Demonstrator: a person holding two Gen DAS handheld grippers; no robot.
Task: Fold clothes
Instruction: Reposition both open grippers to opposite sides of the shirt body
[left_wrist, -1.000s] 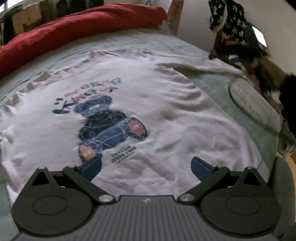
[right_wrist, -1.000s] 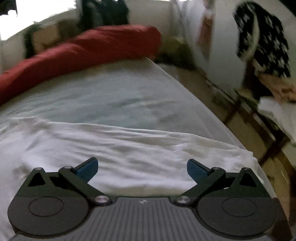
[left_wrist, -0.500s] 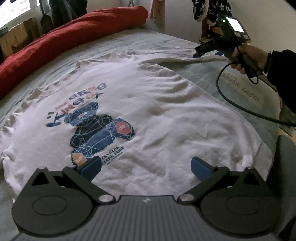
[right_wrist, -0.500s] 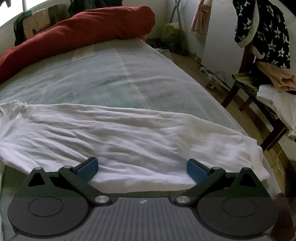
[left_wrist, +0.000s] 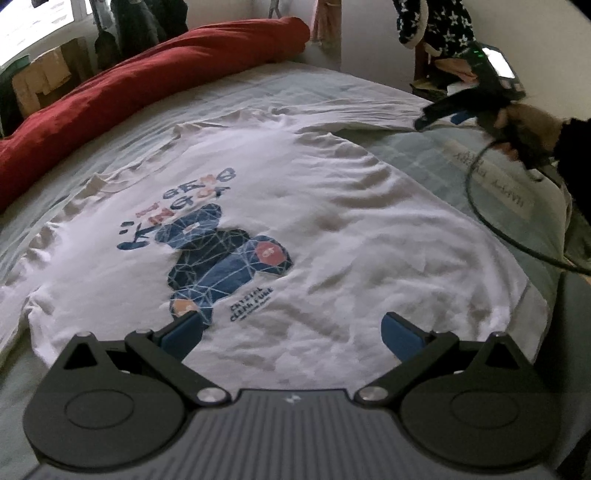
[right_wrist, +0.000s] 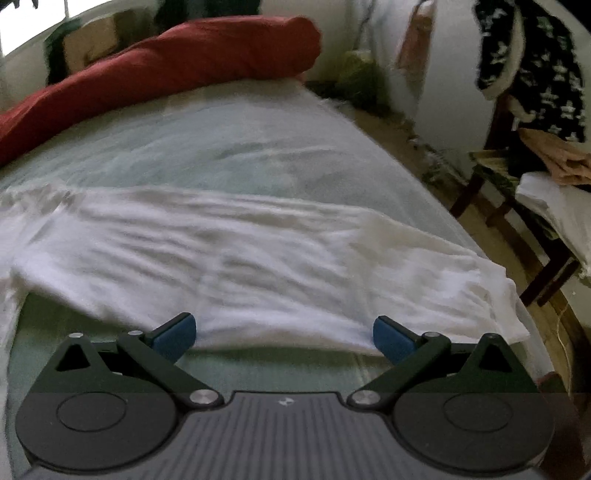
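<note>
A white shirt (left_wrist: 332, 229) with a blue bear print lies spread flat, front side up, on the bed (left_wrist: 258, 85), its hem toward the left wrist camera and its collar toward the far side. The left hand-held gripper (left_wrist: 291, 328) hovers over the hem end of the shirt with its blue-padded fingers spread wide and nothing between them; the shirt's lower edge lies just beneath and in front of it. The shirt's sleeve (right_wrist: 258, 258) stretches sideways across the bed toward the bed's edge. The right hand-held gripper (right_wrist: 284, 332) is likewise wide apart and empty, poised just at the sleeve's near edge, with the cloth lying right in front of its fingertips. In the left wrist view, a hand (left_wrist: 528, 129) holds that gripper at the sleeve's end. A red blanket (left_wrist: 147, 88) lies rolled along the far side of the bed.
</note>
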